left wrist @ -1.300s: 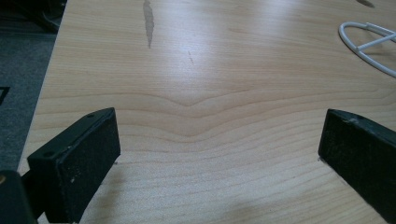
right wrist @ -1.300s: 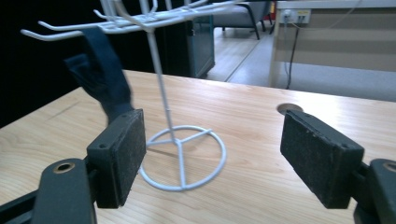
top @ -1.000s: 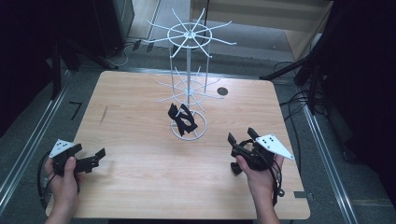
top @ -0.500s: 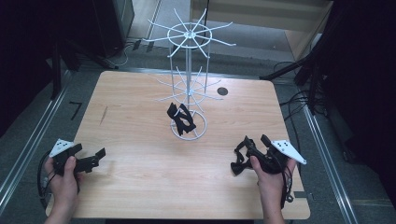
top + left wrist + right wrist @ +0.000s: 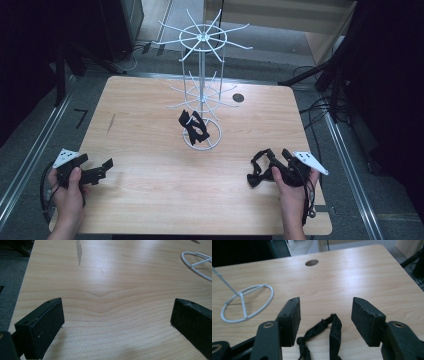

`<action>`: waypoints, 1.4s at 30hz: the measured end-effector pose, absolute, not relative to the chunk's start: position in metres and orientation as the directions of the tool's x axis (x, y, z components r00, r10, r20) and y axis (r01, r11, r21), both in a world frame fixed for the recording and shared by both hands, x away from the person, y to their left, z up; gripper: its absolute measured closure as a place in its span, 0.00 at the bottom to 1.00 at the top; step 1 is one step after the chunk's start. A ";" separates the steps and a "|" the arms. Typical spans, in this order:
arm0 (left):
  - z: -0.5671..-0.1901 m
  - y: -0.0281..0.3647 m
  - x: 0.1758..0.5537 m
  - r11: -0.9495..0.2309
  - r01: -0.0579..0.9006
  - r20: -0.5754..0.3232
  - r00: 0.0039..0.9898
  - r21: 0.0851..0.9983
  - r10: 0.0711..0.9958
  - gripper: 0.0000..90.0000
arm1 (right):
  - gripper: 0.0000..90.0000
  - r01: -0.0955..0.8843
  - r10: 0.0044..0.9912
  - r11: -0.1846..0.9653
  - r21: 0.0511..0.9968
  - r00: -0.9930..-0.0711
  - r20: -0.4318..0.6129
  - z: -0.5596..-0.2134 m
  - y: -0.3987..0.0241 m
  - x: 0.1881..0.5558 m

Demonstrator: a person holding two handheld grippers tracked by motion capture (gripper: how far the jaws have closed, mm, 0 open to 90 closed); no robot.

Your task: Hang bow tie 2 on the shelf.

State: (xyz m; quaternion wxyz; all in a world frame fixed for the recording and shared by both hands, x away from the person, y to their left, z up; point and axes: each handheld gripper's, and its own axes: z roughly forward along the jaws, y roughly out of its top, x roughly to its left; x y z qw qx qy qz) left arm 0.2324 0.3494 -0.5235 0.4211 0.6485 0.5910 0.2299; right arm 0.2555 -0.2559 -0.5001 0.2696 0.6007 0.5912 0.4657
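Observation:
A black fabric strap [image 5: 332,328] lies on the wooden table [image 5: 352,277] near its right front. My right gripper [image 5: 325,315] is low over it, one jaw on each side. The jaws have just been closing, but the pads stand apart from the strap. In the high view this right gripper [image 5: 260,169] is held by a hand at the lower right. My left gripper [image 5: 101,170] rests at the lower left, open wide with bare wood between its jaws [image 5: 115,322]. A white wire rack [image 5: 201,95] stands mid-table with another black strap [image 5: 194,126] hanging low on it.
The rack's ring base [image 5: 247,305] sits to the left of my right gripper, and its rim [image 5: 197,265] shows at the far right of the left gripper view. A round hole [image 5: 238,97] is in the tabletop behind the rack. Dark equipment and cables surround the table.
The right hand has sunk toward the table and drawn back to the front edge, and its jaws stand narrower. The left hand has not moved.

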 end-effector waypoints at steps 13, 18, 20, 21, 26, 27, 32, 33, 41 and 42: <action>-0.523 0.350 0.232 0.053 0.574 -0.200 0.197 0.817 0.960 0.00 | 0.61 0.534 0.970 -0.150 0.832 -0.086 0.229 -0.514 -0.257 0.260; -0.523 0.350 0.233 0.053 0.575 -0.201 0.197 0.817 0.960 0.00 | 0.64 0.558 0.973 -0.134 0.819 -0.082 0.215 -0.517 -0.255 0.261; -0.524 0.349 0.233 0.052 0.574 -0.200 0.198 0.817 0.960 0.00 | 0.65 0.569 0.975 -0.124 0.813 -0.084 0.207 -0.519 -0.254 0.262; -0.524 0.349 0.233 0.052 0.574 -0.200 0.198 0.817 0.960 0.00 | 0.65 0.573 0.976 -0.119 0.811 -0.083 0.202 -0.519 -0.254 0.262; -0.523 0.349 0.233 0.051 0.573 -0.199 0.198 0.818 0.960 0.00 | 0.66 0.588 0.979 -0.111 0.801 -0.074 0.190 -0.521 -0.253 0.263; -0.523 0.349 0.233 0.051 0.573 -0.199 0.198 0.818 0.960 0.00 | 0.67 0.593 0.980 -0.109 0.798 -0.072 0.187 -0.522 -0.253 0.263; -0.523 0.349 0.233 0.051 0.573 -0.199 0.198 0.818 0.960 0.00 | 0.73 0.624 0.981 -0.108 0.774 -0.059 0.184 -0.526 -0.253 0.264; -0.523 0.349 0.233 0.051 0.574 -0.198 0.198 0.818 0.960 0.00 | 0.75 0.628 0.981 -0.109 0.771 -0.057 0.185 -0.526 -0.253 0.264; -0.523 0.349 0.233 0.049 0.575 -0.197 0.197 0.817 0.961 0.00 | 0.99 0.634 0.975 -0.120 0.764 -0.071 0.211 -0.525 -0.255 0.264; -0.523 0.349 0.233 0.049 0.575 -0.197 0.197 0.817 0.961 0.00 | 1.00 0.631 0.973 -0.119 0.767 -0.080 0.217 -0.524 -0.255 0.264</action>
